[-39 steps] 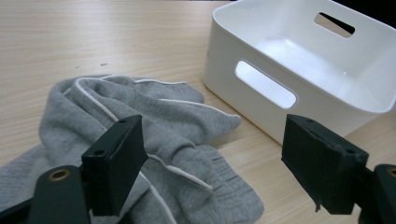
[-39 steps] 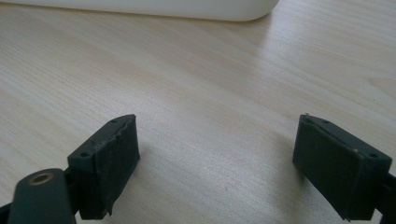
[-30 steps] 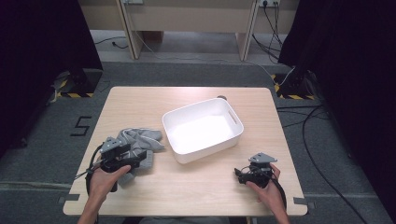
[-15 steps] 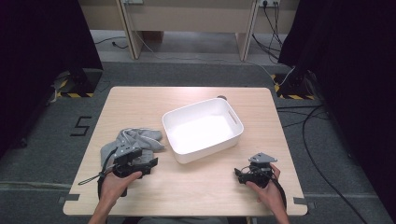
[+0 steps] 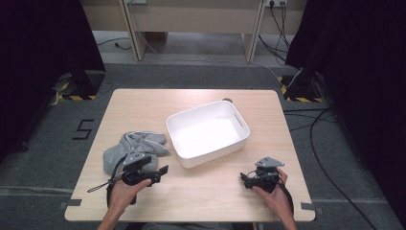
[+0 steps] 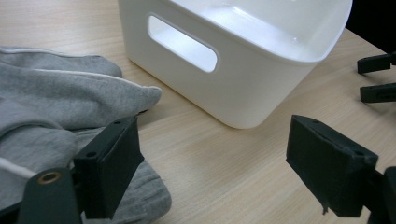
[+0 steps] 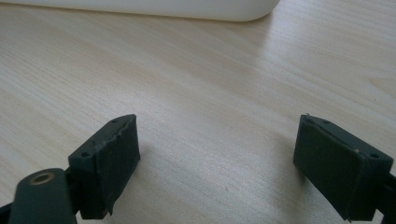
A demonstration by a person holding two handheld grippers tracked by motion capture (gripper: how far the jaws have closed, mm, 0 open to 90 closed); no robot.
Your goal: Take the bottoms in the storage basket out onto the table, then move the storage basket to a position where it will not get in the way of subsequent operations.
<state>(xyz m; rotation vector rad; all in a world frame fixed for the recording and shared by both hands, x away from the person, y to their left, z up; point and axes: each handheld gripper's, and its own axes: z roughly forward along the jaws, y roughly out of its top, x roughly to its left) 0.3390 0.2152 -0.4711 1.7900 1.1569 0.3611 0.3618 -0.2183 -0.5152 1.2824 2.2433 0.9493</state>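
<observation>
High view shows a crumpled grey fleece garment [image 5: 131, 148] lying on the light wooden table [image 5: 201, 201], just left of the white rectangular plastic tub [image 5: 207, 132], close to its near-left corner but apart from it. The left gripper [image 5: 160, 170] sits at the garment's near edge, partly over the cloth, its jaws pointing right toward the tub and standing wide apart with nothing between them. In the left gripper view, the garment [image 6: 60, 107] lies to the left of and under the left jaw, while bare table fills the gap and the tub's handle slot [image 6: 183, 43] faces the camera ahead. So the cloth lies left of the gripper's line, not in front of it; I judge a grasp needs the hand to turn left and dip. The right gripper [image 5: 245, 179] rests on the far side of the tub from the garment, jaws also spread over bare wood, so of the 2 the left is much nearer.
</observation>
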